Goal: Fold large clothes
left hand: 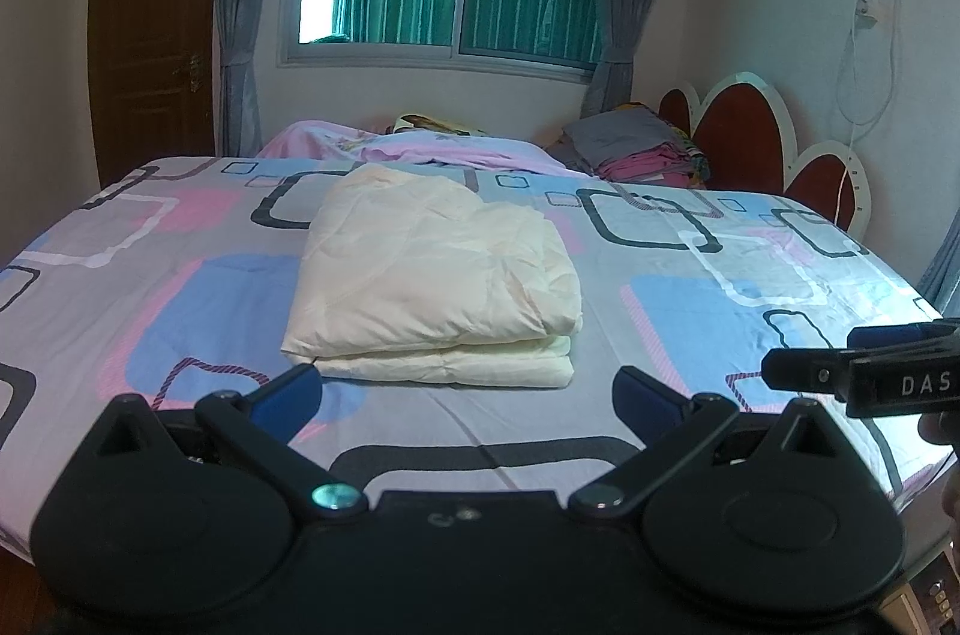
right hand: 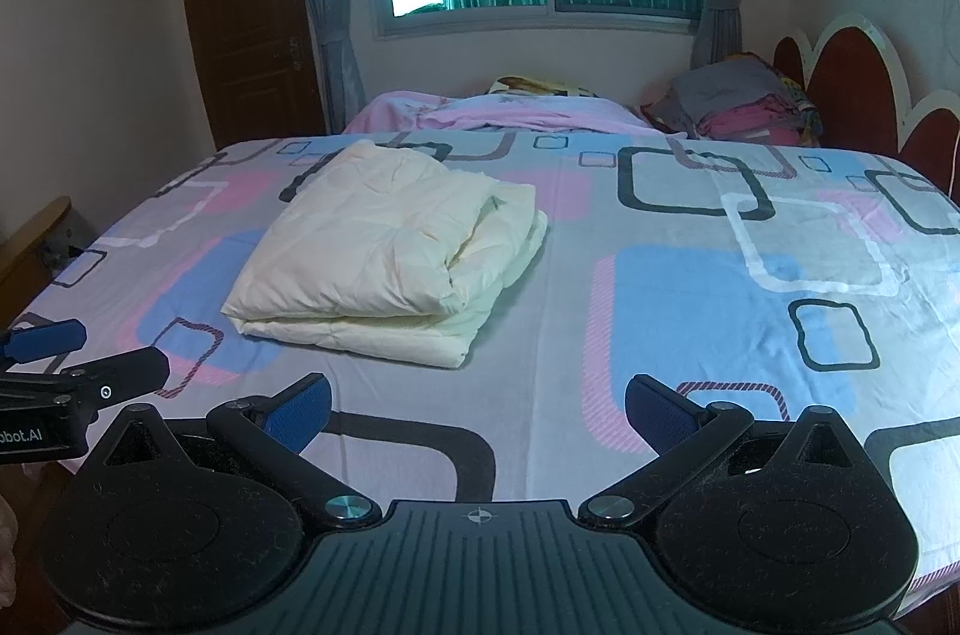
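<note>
Quilt (left hand: 438, 269) lies folded mid-bed (left hand: 690, 311); both grippers (left (left hand: 465, 392), right (right hand: 477, 410)) hang near, spread wide, empty—probably finished.

Two handheld grippers hover side by side, both pointing forward and level. The left gripper (left hand: 468, 389) has its blue-padded fingers (left hand: 288, 395) spread wide, gripping nothing. The right gripper (right hand: 477, 410) matches it, jaws wide apart and empty, its blue pads (right hand: 657, 413) facing inward, each tool's tip visible at the edge of the other's view.
</note>
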